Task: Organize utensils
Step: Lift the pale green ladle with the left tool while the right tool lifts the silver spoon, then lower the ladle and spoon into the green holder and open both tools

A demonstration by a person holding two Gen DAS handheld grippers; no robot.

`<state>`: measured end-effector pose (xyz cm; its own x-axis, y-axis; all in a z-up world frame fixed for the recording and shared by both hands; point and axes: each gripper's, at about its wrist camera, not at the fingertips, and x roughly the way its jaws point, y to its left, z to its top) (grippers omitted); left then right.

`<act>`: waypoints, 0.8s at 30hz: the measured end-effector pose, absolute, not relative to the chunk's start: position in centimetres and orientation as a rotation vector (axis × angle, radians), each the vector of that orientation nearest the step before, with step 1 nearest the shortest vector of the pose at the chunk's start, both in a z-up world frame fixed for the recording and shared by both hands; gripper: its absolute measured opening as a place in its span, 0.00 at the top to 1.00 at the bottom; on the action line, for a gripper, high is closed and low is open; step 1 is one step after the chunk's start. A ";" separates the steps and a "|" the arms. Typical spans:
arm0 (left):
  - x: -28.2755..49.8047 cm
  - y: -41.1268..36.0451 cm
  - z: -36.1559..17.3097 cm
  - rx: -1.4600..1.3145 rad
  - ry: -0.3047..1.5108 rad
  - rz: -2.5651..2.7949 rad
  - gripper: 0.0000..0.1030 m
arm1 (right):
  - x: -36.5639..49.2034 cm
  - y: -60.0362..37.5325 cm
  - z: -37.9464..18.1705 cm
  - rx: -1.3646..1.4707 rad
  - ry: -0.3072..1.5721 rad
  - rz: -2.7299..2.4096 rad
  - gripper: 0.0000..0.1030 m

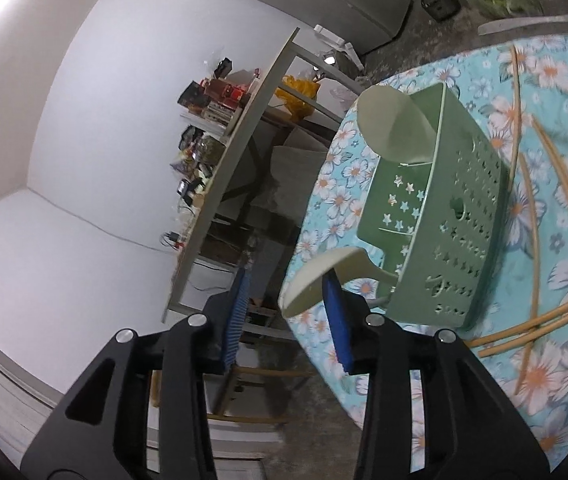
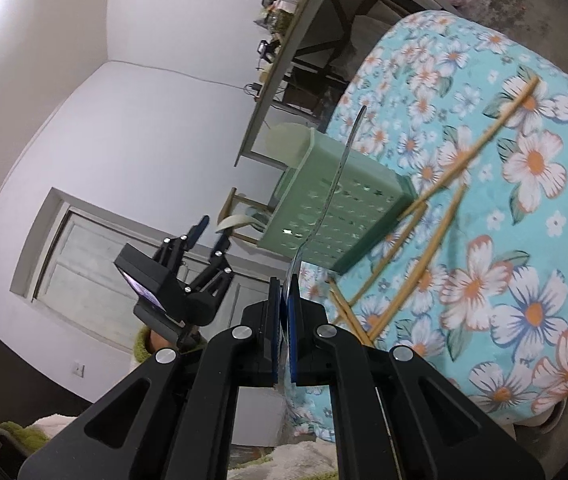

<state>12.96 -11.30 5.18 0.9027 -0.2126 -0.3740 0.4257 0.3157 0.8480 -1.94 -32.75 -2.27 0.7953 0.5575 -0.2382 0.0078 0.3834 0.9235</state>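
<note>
While the left gripper [image 1: 284, 312] hangs at the worktop's [image 1: 484, 368] edge, its fingers [image 1: 338, 320] stand apart, one beside the bowl of a pale spoon [image 1: 316, 280], not pressing it. That spoon's handle runs into the green holder [image 1: 460, 216], which lies on the floral cloth; a second pale spoon [image 1: 392, 124] juts from its far end. Right gripper [image 2: 284, 320]: fingers clamped on a thin metal utensil [image 2: 344, 168] crossing before the holder. Chopsticks [image 2: 424, 248] lie scattered alongside. Beyond, a cluttered shelf [image 1: 211, 136].
</note>
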 end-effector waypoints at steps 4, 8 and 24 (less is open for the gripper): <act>13.7 -10.4 6.4 1.046 0.317 -0.506 0.60 | -1.5 -32.5 -1.6 1.145 0.564 0.405 0.96; 14.8 -9.4 7.8 0.879 0.417 -0.566 0.60 | -1.1 -32.2 -0.5 1.135 0.549 0.424 0.96; 16.2 -5.9 10.1 0.503 0.564 -0.721 0.58 | -0.5 -30.9 0.4 1.172 0.513 0.459 0.96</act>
